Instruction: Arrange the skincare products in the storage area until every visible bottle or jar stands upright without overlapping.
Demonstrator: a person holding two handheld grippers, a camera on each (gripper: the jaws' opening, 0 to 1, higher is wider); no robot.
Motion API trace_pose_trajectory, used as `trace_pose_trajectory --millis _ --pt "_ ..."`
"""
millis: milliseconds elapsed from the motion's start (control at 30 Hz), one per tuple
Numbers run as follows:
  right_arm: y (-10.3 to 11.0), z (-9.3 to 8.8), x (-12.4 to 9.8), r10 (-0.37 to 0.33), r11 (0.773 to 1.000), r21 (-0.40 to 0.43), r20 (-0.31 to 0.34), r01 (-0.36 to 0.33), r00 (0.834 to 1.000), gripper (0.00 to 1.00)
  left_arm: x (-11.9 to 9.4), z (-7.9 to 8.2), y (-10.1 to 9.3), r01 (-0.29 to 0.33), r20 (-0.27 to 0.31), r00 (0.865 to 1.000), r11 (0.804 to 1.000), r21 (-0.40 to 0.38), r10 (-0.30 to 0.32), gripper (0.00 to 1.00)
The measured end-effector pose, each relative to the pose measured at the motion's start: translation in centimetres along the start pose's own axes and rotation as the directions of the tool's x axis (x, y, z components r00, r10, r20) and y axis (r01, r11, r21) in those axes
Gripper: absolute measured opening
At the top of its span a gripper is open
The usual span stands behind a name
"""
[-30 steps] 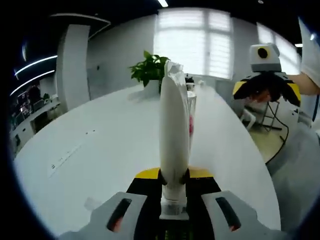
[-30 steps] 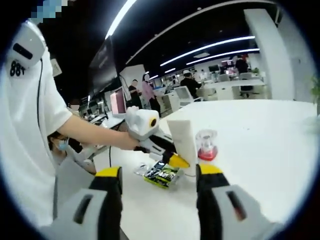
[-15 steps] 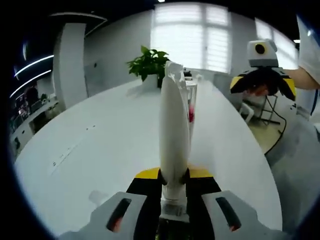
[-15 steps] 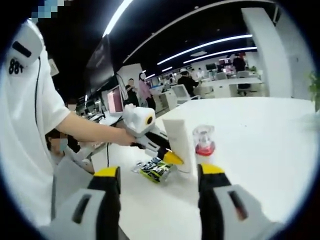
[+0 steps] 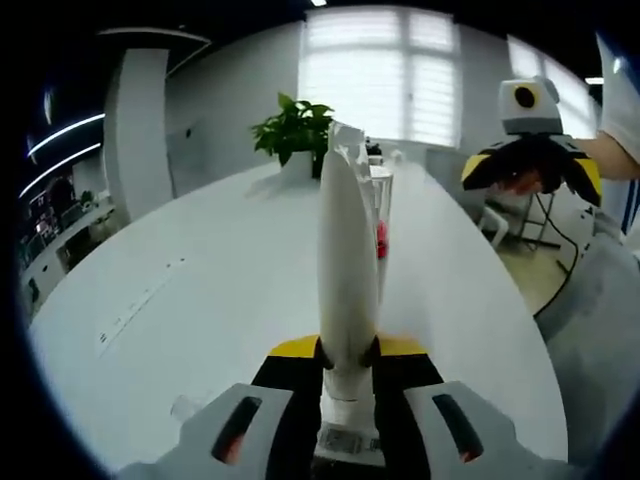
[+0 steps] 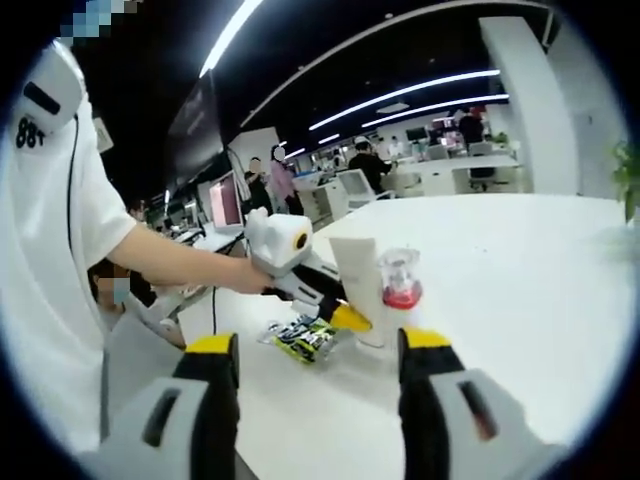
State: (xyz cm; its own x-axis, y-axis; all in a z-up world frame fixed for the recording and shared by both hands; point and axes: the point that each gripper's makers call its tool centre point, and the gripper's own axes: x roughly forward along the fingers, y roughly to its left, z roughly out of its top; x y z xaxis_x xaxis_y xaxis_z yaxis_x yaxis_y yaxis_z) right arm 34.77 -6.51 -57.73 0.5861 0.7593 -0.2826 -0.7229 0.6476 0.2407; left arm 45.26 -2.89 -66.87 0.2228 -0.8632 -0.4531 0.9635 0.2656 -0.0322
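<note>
Left gripper view: left gripper (image 5: 348, 375) jaws pinching white tube (image 5: 347, 255) near cap end, tube upright between fingers, flat crimp up. Likely light, soft-walled, slick; grip low by stiff cap. Clear bottle (image 5: 381, 228) with red part just beyond tube, on white table (image 5: 190, 300).

Right gripper view: right gripper (image 6: 318, 362) jaws spread, empty, hovering level well short of tube (image 6: 357, 285) and bottle (image 6: 400, 279). Green packet (image 6: 303, 340) lies flat beside left fingers.

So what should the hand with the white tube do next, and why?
Probably open the left gripper and let go. The white tube already stands upright on the white table, close beside the clear bottle with the red band, while the right gripper hangs open, holding nothing.
</note>
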Motion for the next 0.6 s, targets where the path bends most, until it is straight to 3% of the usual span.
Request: trace_pose_trajectory --millis 200,600 --pt "-0.05 -0.19 -0.07 -0.007 1.000 0.006 0.000 0.007 1.000 0.66 -0.08 0.00 0.23 -0.002 0.010 1.000 1.000 -0.016 0.002 0.16" --pt "-0.17 -0.13 -0.13 -0.020 1.000 0.006 0.001 0.019 1.000 0.68 -0.15 -0.16 0.18 0.025 -0.017 1.000 0.999 0.025 -0.024 0.17"
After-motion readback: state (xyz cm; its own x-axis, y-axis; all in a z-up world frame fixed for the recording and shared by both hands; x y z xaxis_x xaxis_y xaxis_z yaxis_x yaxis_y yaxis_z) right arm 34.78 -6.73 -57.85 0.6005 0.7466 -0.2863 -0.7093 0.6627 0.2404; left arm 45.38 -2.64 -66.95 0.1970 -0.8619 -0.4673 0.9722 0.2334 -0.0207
